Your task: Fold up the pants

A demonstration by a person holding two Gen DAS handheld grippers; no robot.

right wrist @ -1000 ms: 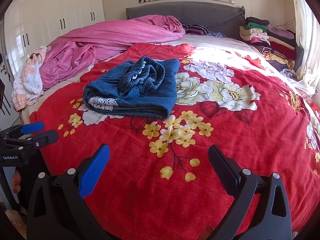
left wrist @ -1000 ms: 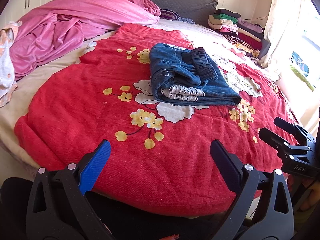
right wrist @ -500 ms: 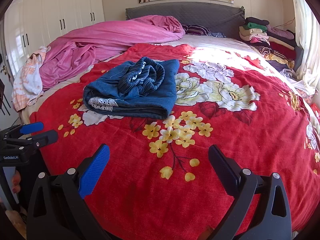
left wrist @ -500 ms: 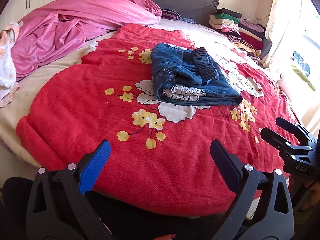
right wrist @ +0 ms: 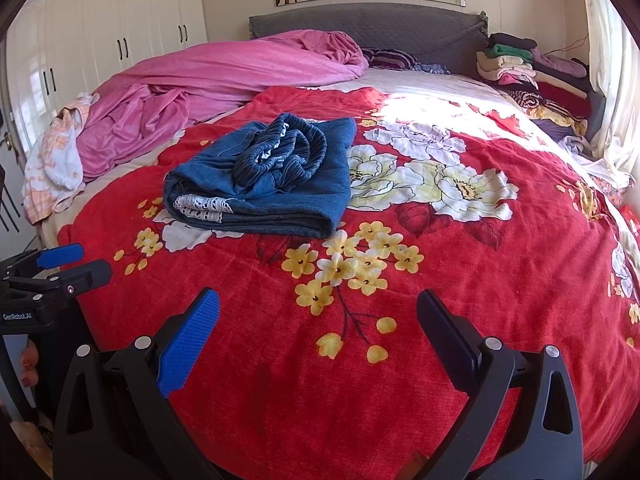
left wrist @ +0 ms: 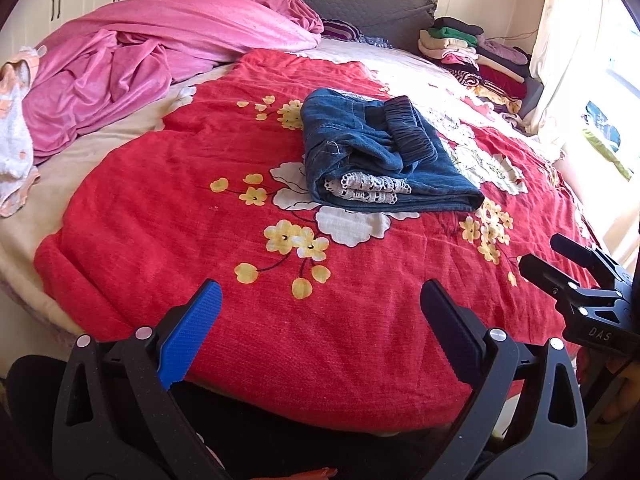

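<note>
Blue denim pants (left wrist: 376,156) with a white lace hem lie folded in a compact bundle on the red flowered blanket (left wrist: 180,216); they also show in the right wrist view (right wrist: 268,176). My left gripper (left wrist: 320,300) is open and empty over the blanket's near edge, well short of the pants. My right gripper (right wrist: 318,310) is open and empty over the near blanket too. The right gripper appears at the right edge of the left wrist view (left wrist: 560,260); the left gripper appears at the left edge of the right wrist view (right wrist: 68,260).
A crumpled pink duvet (right wrist: 208,84) lies at the back left of the bed. A stack of folded clothes (right wrist: 528,68) sits at the back right by the grey headboard (right wrist: 368,28). White wardrobes (right wrist: 112,24) stand left; a curtain (left wrist: 576,40) hangs right.
Both grippers stay open; the left wrist view has shifted slightly, the pants sitting a touch lower and farther right in it. The pants have not moved.
</note>
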